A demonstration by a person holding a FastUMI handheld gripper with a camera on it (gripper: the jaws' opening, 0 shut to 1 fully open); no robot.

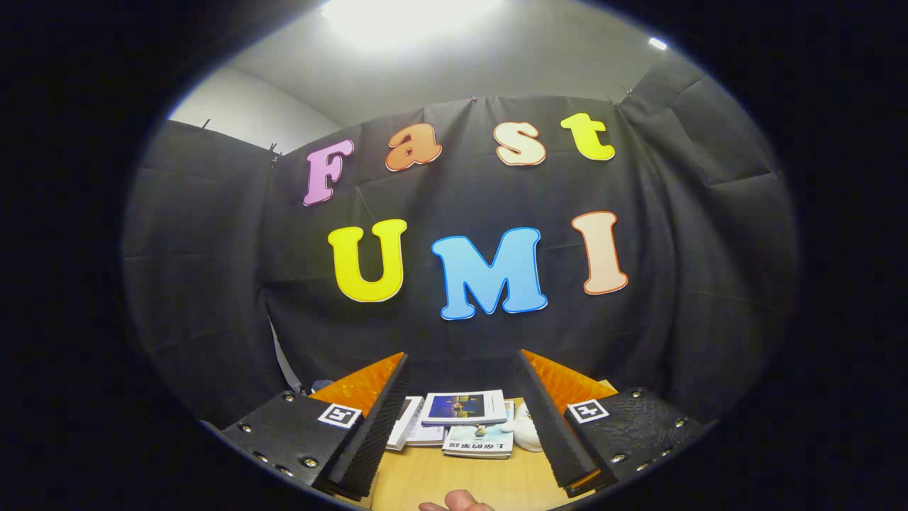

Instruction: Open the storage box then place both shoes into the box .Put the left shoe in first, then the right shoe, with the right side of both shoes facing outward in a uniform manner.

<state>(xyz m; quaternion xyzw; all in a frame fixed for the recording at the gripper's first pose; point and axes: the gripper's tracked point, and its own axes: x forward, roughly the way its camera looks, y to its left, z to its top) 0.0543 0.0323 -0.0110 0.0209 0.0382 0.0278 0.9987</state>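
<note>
My gripper [462, 369] stands open, its two black ribbed fingers [376, 426] spread wide with orange outer faces, and nothing lies between them. It is held level above a wooden table [425, 475], facing the booth's black cloth wall. A small white rounded thing [526, 429], perhaps part of a shoe, lies on the table beside the right finger; I cannot tell what it is.
A stack of books and booklets [464, 422] lies on the table beyond the fingers, against the cloth wall. A person's fingertip [457, 502] shows at the table's near edge, below the fingers. A grey strap [284, 362] hangs down the wall on the left.
</note>
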